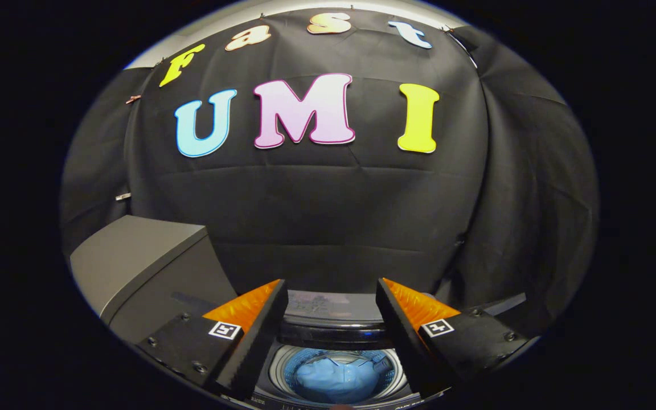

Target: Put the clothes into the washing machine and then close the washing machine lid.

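We see the tongs (332, 296) held spread apart and empty above a top-loading washing machine (333, 327), with nothing between the two fingers. Below and between them lies the round drum (336, 376), and in its well rests a blue garment (333, 380), bunched loosely; we judge that the clothes are already inside, so the loading part of the task looks done. Just beyond the drum, between the fingertips, we note the machine's rear panel (328, 307); the lid itself we cannot make out clearly, though the drum is plainly uncovered, so closing remains to be done. To the left of the tongs, and near the left finger, stands a grey box-like unit (134, 267) with a flat top; what it is we cannot tell. The tongs are likely kept wide and raised so as to clear the garment and the drum's rim while they are brought toward the lid. We expect the next move to require finding the lid's edge behind the opening and swinging it down without catching the cloth.
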Demonstrator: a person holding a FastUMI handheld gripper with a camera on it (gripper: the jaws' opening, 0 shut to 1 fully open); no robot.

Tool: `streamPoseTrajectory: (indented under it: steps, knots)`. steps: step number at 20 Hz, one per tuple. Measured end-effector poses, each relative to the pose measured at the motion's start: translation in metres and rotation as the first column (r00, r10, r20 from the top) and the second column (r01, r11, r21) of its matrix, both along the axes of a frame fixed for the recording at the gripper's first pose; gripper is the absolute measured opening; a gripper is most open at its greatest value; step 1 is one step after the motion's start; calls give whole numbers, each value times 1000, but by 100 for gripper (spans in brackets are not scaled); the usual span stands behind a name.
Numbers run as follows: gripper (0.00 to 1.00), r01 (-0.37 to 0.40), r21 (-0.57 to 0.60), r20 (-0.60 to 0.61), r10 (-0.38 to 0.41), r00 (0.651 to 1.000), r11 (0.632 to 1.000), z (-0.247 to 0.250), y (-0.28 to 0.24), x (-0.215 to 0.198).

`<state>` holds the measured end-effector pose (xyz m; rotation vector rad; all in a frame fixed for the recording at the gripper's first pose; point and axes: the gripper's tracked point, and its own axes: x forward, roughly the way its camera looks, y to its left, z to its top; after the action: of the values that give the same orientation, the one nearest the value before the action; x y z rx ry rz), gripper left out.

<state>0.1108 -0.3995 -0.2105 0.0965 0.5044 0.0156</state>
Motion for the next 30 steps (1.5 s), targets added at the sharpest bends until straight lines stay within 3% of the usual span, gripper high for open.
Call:
streamPoseTrajectory:
  steps: [2,4,5,8,10,13,18,25,30]
  knots:
    - [99,7,20,-32,-6,999,1000,-10,-4,-9]
    - [98,31,-35,-160,-36,987,999,-42,-15,-27]
    - [99,50,-9,-209,-50,977,999,-54,-16,-38]
    - [99,135,32,-254,-123,959,990,-68,-16,-37]
    - [99,121,20,-260,-111,959,993,-71,-15,-41]
    - [99,66,7,-185,-64,981,998,-47,-8,-36]
    - [99,22,-16,51,-21,998,1000,34,21,-13]
    - [99,57,55,283,-70,957,997,128,57,-17]
    - [99,22,24,374,-30,927,999,171,103,-40]
